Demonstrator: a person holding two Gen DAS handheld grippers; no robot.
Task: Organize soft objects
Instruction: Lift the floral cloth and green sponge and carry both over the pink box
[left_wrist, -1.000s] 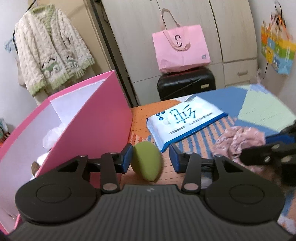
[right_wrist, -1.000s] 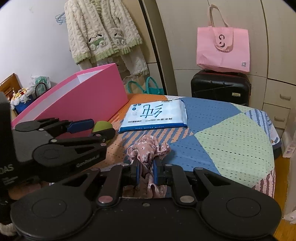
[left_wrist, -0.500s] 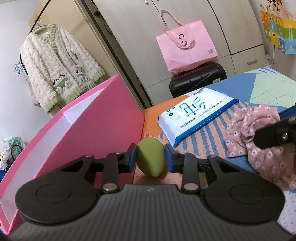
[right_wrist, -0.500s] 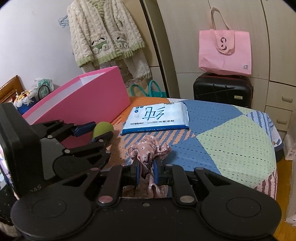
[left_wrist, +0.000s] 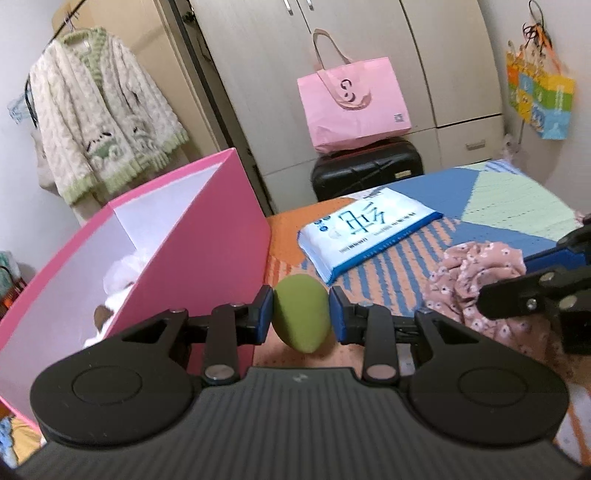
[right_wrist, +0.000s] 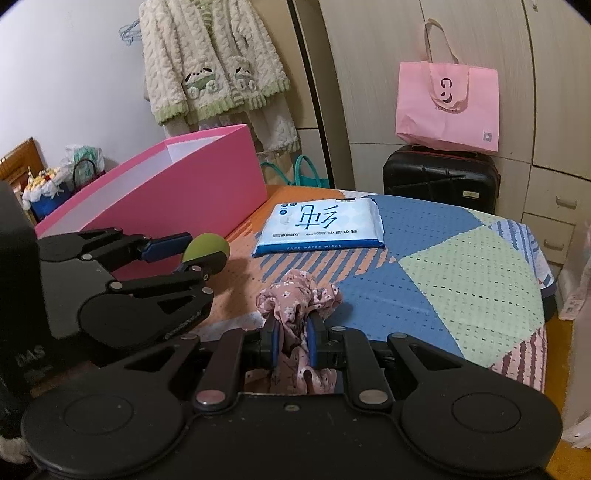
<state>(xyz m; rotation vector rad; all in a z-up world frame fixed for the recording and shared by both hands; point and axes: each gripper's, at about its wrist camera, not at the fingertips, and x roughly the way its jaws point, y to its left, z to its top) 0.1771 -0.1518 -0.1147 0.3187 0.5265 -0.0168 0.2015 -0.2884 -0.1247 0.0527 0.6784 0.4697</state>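
My left gripper (left_wrist: 301, 314) is shut on a green egg-shaped sponge (left_wrist: 301, 315), held just off the patchwork cover beside the pink box's wall (left_wrist: 207, 251). From the right wrist view the same sponge (right_wrist: 205, 248) shows between the left gripper's fingers (right_wrist: 166, 245). My right gripper (right_wrist: 291, 338) is shut on a pink floral cloth (right_wrist: 295, 299), which bunches up ahead of the pads; the left wrist view shows that cloth (left_wrist: 476, 273) at its right. White soft items (left_wrist: 122, 273) lie inside the pink box.
A blue-and-white wet-wipes pack (right_wrist: 321, 230) lies flat behind both grippers on the cover (right_wrist: 461, 280). Beyond the bed edge stand a black suitcase (right_wrist: 439, 177) with a pink tote bag (right_wrist: 447, 110) on it, wardrobe doors, and a hanging cream cardigan (right_wrist: 210, 62).
The left gripper closed on the green sponge, then lifted it and moved a little, so the box and room sit lower in its view. The right gripper stayed shut on the floral cloth.
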